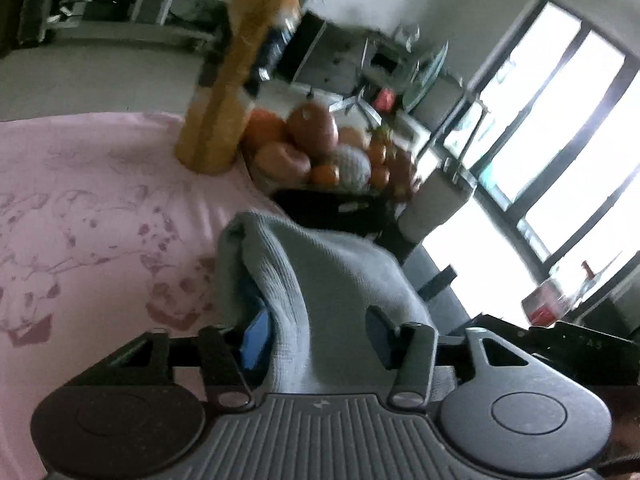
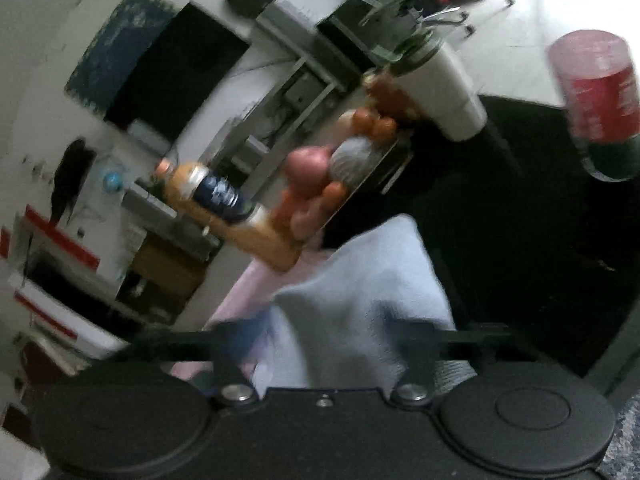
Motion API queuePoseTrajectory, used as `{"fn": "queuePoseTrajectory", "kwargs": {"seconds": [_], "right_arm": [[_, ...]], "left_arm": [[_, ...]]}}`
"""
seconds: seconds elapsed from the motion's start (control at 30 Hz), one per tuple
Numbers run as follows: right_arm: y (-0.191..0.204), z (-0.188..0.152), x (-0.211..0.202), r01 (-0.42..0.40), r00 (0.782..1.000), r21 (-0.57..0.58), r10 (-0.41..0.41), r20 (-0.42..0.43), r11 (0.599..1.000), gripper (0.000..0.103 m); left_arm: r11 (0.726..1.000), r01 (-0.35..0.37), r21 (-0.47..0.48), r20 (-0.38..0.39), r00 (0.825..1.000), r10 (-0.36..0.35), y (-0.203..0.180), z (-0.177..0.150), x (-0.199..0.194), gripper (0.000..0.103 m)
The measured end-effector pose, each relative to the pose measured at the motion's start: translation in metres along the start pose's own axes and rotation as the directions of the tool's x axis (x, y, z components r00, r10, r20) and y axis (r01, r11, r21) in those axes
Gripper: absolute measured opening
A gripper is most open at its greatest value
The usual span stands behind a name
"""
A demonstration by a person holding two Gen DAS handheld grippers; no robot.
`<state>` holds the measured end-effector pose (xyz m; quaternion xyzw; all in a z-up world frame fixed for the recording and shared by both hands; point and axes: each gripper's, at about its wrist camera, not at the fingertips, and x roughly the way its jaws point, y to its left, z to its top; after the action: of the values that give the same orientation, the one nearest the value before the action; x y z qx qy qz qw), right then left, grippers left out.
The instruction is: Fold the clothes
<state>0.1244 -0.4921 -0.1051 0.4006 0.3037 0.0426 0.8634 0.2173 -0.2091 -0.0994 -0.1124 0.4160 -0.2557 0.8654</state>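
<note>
Both claws have the same grey cloth (image 1: pixel 320 280) between their fingers. From the left wrist view, the left claw (image 1: pixel 316 344) is clenched on a thick bunch of this ribbed cloth; the blue pad (image 1: pixel 256 340) of one finger presses the fold from the left side and the dark finger (image 1: pixel 380 336) is against it from the right. From the right wrist view, which is blurred, the right claw (image 2: pixel 320 344) also has the cloth (image 2: pixel 360 280) running down between its fingers, and it seems gripped, though the pads are not clear. The cloth lies at the edge of the worktop, on a pink printed cover (image 1: pixel 100 208). Behind it stand an orange juice bottle (image 1: pixel 224 100) and a tray of fruit (image 1: pixel 320 148), beside each other. A red cup (image 2: pixel 600 100) is well apart.
</note>
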Motion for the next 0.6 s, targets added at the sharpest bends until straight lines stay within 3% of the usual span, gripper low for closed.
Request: {"fn": "queuePoseTrajectory", "kwargs": {"seconds": [0.1, 0.17, 0.3, 0.43, 0.5, 0.6], "right_arm": [[0.008, -0.004, 0.024, 0.027, 0.999, -0.074, -0.03, -0.046, 0.997, 0.02], [0.015, -0.006, 0.03, 0.05, 0.997, -0.129, -0.057, -0.048, 0.99, 0.02], [0.026, -0.012, 0.022, 0.122, 0.992, -0.219, -0.123, 0.006, 0.968, 0.02], [0.03, -0.013, 0.025, 0.122, 0.992, -0.242, -0.126, 0.0, 0.963, 0.02], [0.026, -0.017, 0.042, 0.206, 0.973, -0.271, -0.226, -0.044, 0.94, 0.019], [0.01, -0.025, 0.074, 0.321, 0.915, -0.338, -0.382, -0.13, 0.885, 0.016]], "left_arm": [[0.991, -0.123, 0.045, -0.031, 0.992, 0.124, 0.009, -0.014, 0.028, 0.026], [0.975, -0.209, 0.074, -0.046, 0.976, 0.212, 0.016, -0.025, 0.046, 0.035], [0.985, -0.171, -0.019, -0.047, 0.984, 0.17, 0.039, -0.03, 0.043, 0.036], [0.982, -0.189, 0.013, -0.023, 0.982, 0.189, 0.033, -0.034, 0.041, 0.037], [0.98, -0.197, 0.025, -0.014, 0.98, 0.197, 0.029, -0.036, 0.04, 0.038], [0.98, -0.197, 0.024, -0.015, 0.98, 0.197, 0.028, -0.036, 0.04, 0.038]]}}
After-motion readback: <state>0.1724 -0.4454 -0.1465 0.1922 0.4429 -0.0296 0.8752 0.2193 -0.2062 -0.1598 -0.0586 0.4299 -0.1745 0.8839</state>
